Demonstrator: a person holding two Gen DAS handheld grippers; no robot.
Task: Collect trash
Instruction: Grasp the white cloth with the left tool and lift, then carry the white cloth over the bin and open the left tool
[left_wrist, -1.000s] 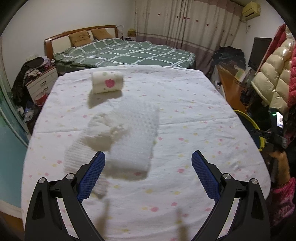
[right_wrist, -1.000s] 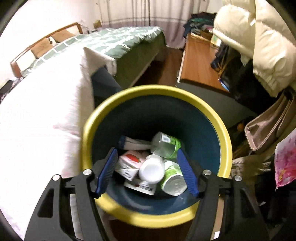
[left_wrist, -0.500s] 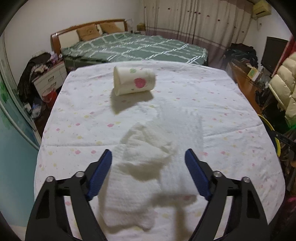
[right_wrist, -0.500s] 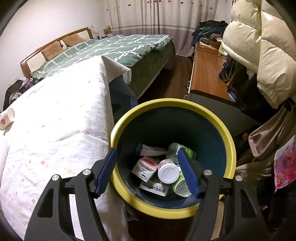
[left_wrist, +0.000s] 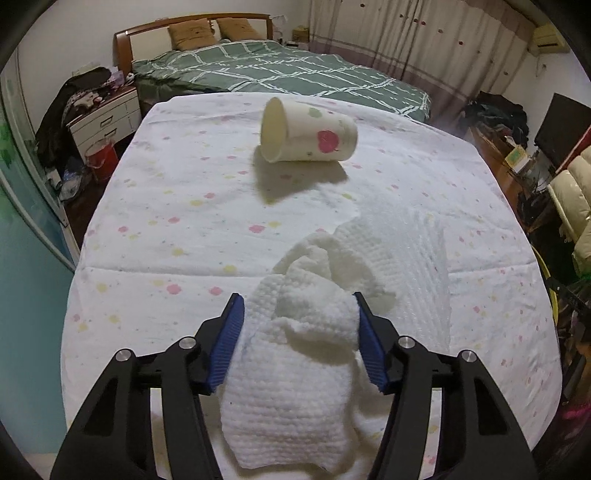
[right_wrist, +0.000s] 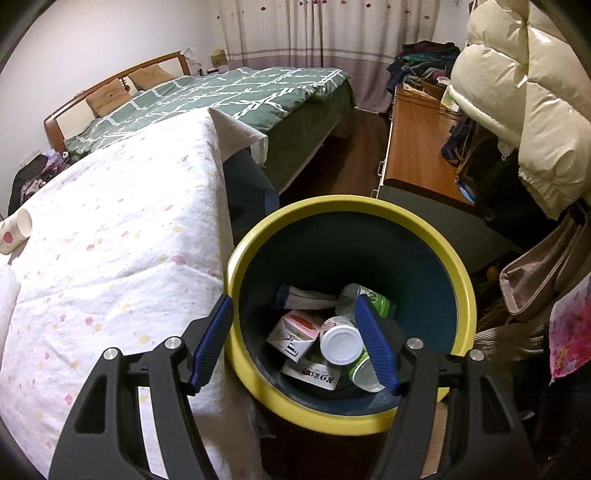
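A crumpled white paper towel (left_wrist: 314, 325) lies on the table with the dotted white cloth (left_wrist: 177, 229). My left gripper (left_wrist: 298, 306) straddles it, its blue pads touching the towel's bunched top on both sides. A paper cup (left_wrist: 308, 134) with a red apple print lies on its side farther back; it also shows in the right wrist view (right_wrist: 14, 236). My right gripper (right_wrist: 293, 308) is open and empty above the yellow-rimmed dark blue bin (right_wrist: 458, 280), which holds cartons, a bottle and a white-lidded cup (right_wrist: 340, 341).
The bin stands on the floor just off the table's right edge. A green bed (left_wrist: 280, 70) lies beyond the table. A wooden desk (right_wrist: 417, 147) and hanging coats (right_wrist: 517, 103) are to the right of the bin. A nightstand (left_wrist: 107, 118) is at far left.
My left gripper moved forward and down over the paper towel and narrowed until its pads meet it. My right gripper rose and drew back from the bin, still open.
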